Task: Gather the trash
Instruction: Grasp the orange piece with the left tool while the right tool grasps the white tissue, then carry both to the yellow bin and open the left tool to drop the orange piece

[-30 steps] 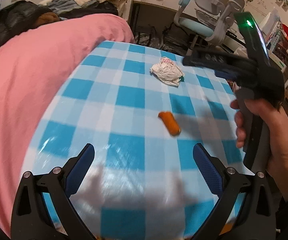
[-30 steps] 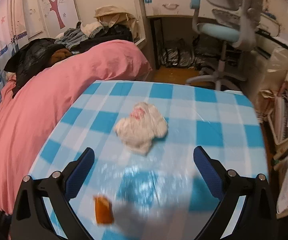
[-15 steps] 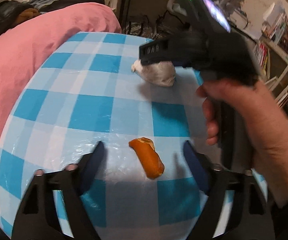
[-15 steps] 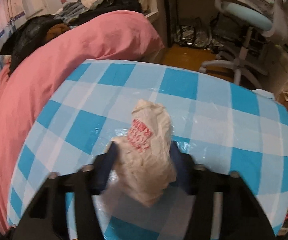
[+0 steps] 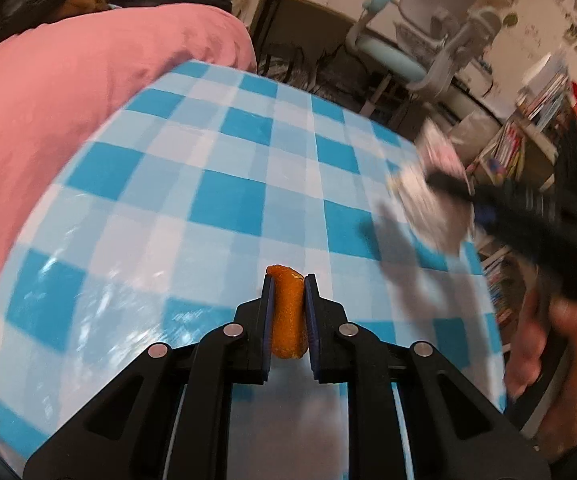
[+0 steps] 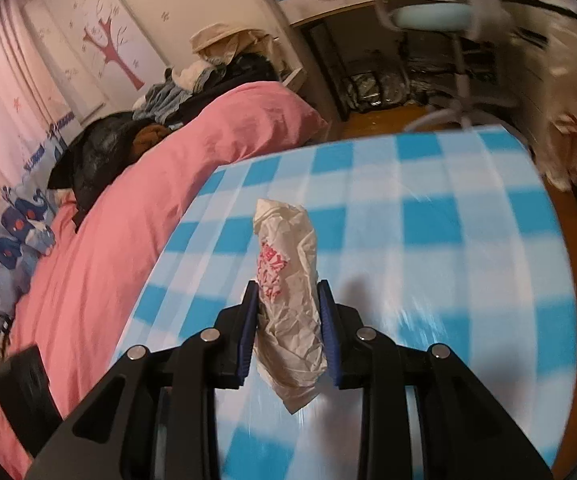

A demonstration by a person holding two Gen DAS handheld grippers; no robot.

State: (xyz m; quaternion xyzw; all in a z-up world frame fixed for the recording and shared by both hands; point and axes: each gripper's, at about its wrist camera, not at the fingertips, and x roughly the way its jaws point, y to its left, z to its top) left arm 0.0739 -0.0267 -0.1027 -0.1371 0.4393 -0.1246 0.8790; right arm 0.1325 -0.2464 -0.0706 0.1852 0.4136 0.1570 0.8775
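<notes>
1. Risked sweeping the blue-and-white checked plastic tablecloth [image 6: 468, 240] out of place: cloth looked slick and loose, both grippers worked low over it, and no bin was visible in either view.
2. Could have shed the crumpled white paper wrapper with red print [image 6: 288, 304]: right gripper [image 6: 288, 300], jaws just closed, pinched only its middle, both ends sticking out free above the cloth; soft paper, liable to slide out on a fast swing, and the view was already blurred.
3. Might have crushed or dropped the small orange crumbly snack piece [image 5: 286, 314]: left gripper [image 5: 287, 288], jaws just narrowed, clamped it upright between the pads, just over the near part of the cloth; brittle-looking, likely to break under more squeeze.
</notes>
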